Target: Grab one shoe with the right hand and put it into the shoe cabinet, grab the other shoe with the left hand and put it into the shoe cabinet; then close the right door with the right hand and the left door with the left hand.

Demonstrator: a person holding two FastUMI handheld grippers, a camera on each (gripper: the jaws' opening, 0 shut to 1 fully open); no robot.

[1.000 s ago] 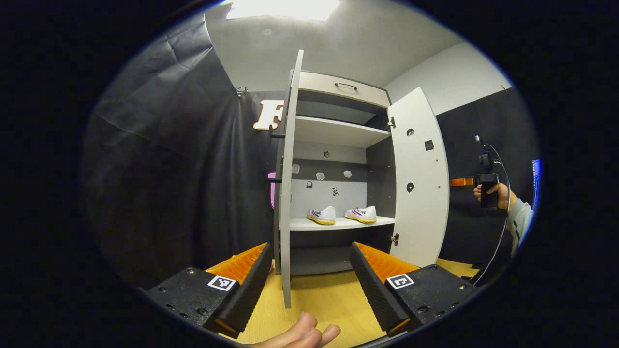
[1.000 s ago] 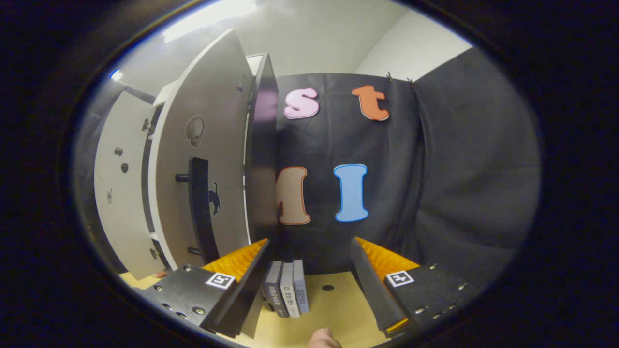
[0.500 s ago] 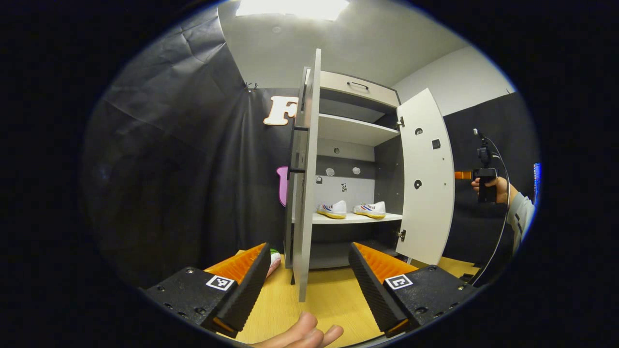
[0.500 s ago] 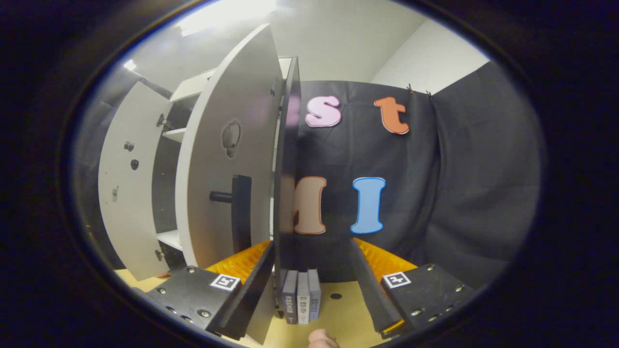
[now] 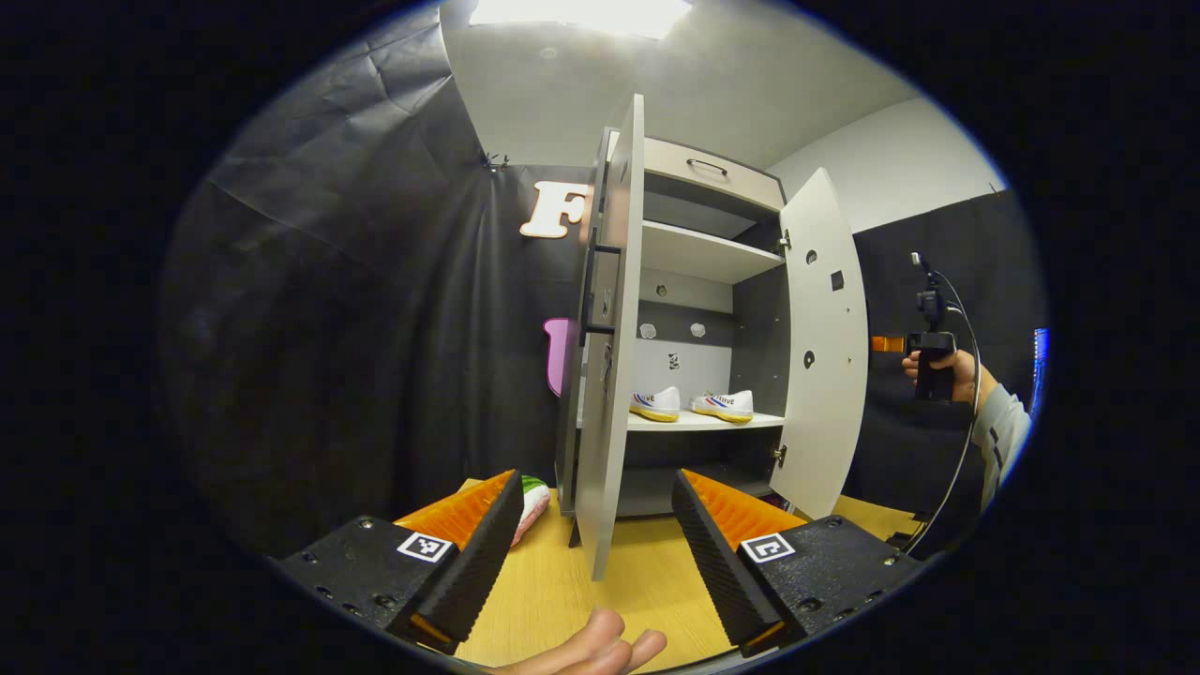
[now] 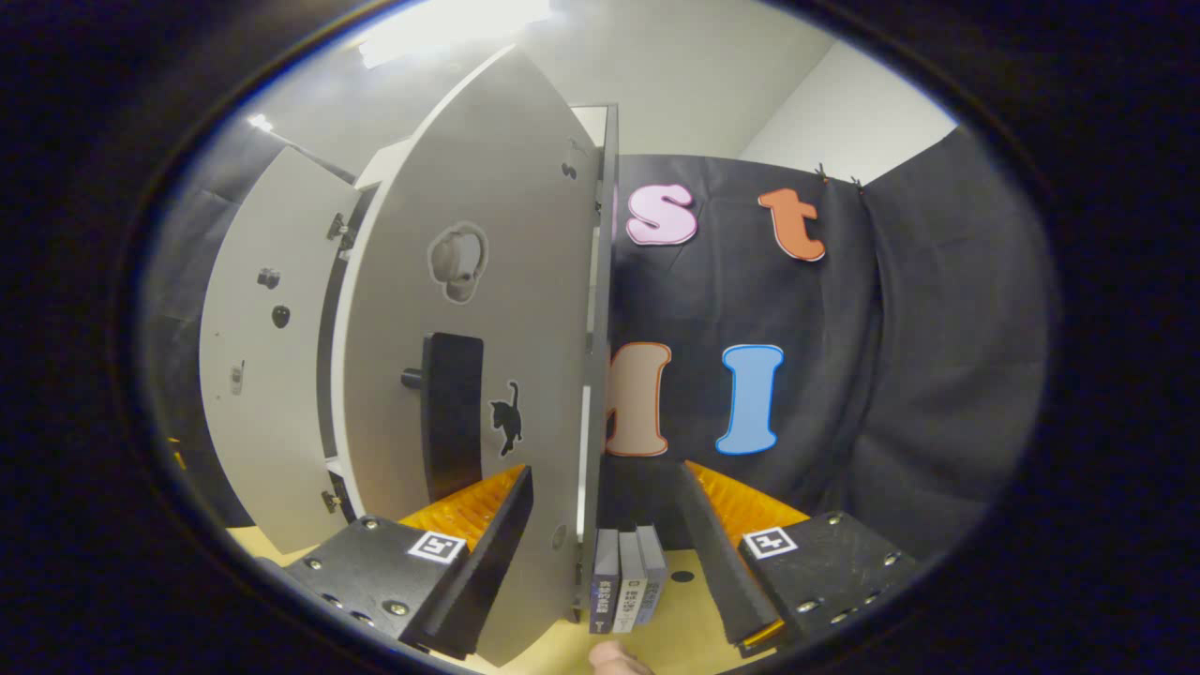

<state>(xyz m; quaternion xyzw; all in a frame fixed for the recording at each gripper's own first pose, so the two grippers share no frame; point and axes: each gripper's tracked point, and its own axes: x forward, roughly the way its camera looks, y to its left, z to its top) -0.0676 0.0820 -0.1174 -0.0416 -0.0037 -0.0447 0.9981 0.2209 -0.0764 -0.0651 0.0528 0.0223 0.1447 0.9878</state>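
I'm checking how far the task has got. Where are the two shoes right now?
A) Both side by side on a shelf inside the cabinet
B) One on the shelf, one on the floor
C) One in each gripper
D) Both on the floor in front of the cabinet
A: in the left gripper view both shoes sit side by side on a shelf inside the open cabinet.

Matt pale laminate cabinet doors [image 6: 469,309], smooth wood-grain tabletop [image 5: 553,591], creased black cloth wall [image 5: 328,328], ribbed rubbery gripper fingers [image 5: 478,553], white canvas-look shoes [image 5: 656,404] with glossy yellowish soles
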